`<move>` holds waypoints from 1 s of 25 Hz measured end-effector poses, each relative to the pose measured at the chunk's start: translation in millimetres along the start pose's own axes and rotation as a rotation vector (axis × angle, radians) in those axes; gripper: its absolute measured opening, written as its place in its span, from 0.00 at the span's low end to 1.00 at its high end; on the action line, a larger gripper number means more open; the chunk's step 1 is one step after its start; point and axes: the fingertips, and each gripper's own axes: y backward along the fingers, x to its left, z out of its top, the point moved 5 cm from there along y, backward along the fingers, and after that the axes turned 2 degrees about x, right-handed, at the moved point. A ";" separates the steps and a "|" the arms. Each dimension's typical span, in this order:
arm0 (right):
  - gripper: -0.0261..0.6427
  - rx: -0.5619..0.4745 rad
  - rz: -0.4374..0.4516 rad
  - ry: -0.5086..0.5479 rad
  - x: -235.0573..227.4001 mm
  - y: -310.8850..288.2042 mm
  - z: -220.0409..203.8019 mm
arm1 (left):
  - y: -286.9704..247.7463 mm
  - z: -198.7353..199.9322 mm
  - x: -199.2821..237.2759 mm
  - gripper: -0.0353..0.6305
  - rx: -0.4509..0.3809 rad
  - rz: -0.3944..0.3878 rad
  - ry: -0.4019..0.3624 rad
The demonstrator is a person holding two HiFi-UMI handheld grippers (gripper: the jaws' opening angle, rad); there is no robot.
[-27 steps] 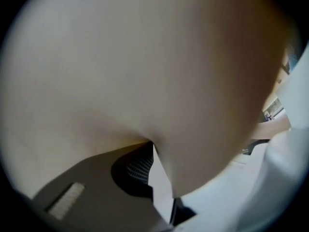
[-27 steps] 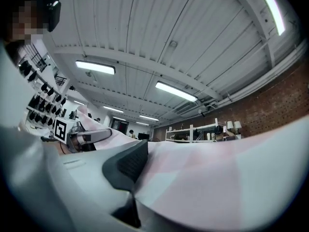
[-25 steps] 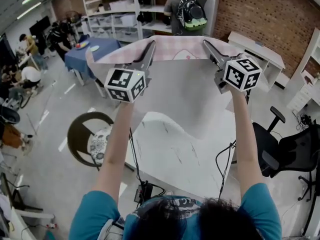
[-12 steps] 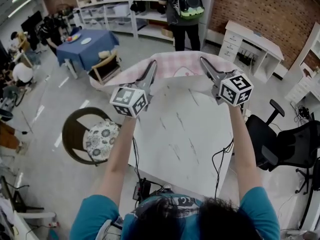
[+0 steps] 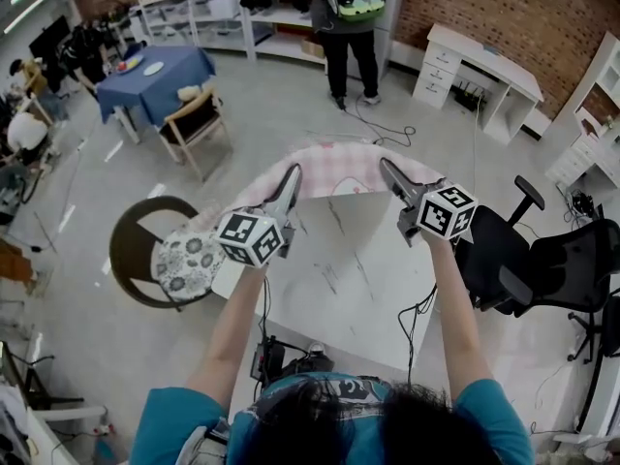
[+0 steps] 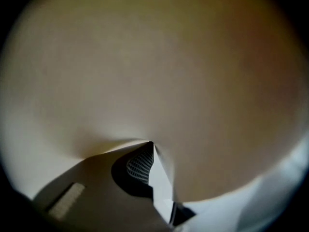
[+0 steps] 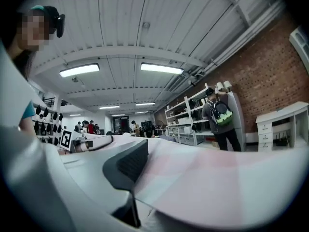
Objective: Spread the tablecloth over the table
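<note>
Left tool (image 5: 289, 184) and right tool (image 5: 388, 170) each pinch the cloth (image 5: 334, 166), jaws pressed on its edge. The cloth lies bunched along the far edge of the surface (image 5: 341, 294). The near part is bare. Judged outstanding: draw the cloth across, then release.

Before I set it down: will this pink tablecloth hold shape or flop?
Probably floppy: the tablecloth droops past the table at the far end. Likely thin and light: light glows through it in the left gripper view. May slide; the top looks smooth.
</note>
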 end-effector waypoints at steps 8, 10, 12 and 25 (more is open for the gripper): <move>0.17 0.036 0.051 -0.217 -5.0 45.3 -58.9 | 28.1 -54.7 -39.4 0.15 0.052 0.054 0.182; 0.17 0.055 0.068 -0.288 -5.6 55.7 -74.5 | 38.2 -70.6 -50.0 0.14 0.060 0.080 0.240; 0.17 0.081 0.082 -0.369 -6.0 68.6 -93.8 | 49.6 -89.3 -62.2 0.14 0.074 0.106 0.307; 0.20 0.312 0.086 -0.589 0.4 155.8 -204.5 | 120.7 -212.0 -146.7 0.14 0.159 0.300 0.672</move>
